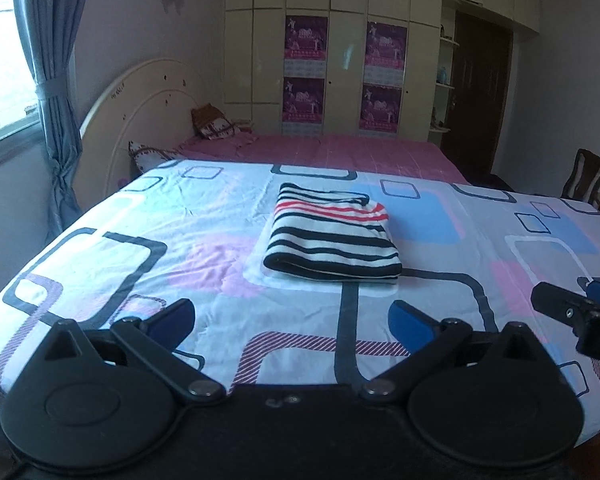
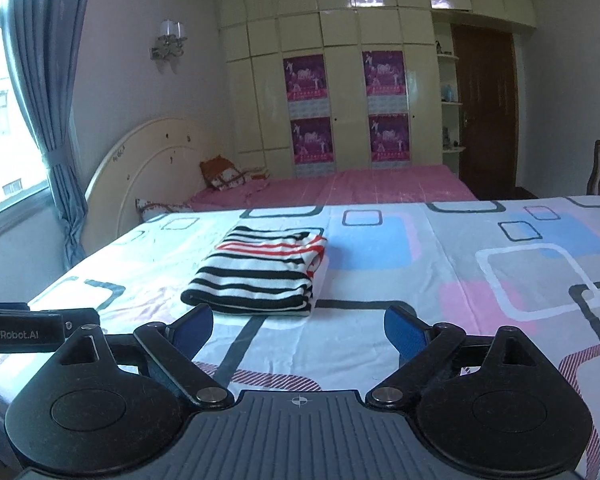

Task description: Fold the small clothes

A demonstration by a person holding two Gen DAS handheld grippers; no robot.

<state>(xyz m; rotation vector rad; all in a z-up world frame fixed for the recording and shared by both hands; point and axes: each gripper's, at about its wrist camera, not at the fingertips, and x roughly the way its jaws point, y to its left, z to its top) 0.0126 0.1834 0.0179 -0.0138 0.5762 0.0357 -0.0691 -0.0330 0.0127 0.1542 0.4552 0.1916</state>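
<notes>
A small garment (image 1: 332,240) with black, white and red stripes lies folded into a neat rectangle on the patterned bedsheet (image 1: 148,216). It sits ahead of both grippers and nothing touches it. My left gripper (image 1: 290,314) is open above the near part of the sheet, with nothing between its blue pads. In the right wrist view the same folded garment (image 2: 260,276) lies ahead and slightly to the left. My right gripper (image 2: 298,320) is open wide and empty, clear of the cloth. The right gripper (image 1: 576,294) also shows at the right edge of the left wrist view.
Behind the patterned sheet (image 2: 480,280) is a pink bed (image 1: 340,150) with cushions and a cream headboard (image 1: 140,104). A tall cream wardrobe (image 1: 340,40) and a dark door (image 1: 480,92) fill the back wall. A wooden chair (image 1: 584,176) stands at the right, a curtained window (image 1: 48,80) at the left.
</notes>
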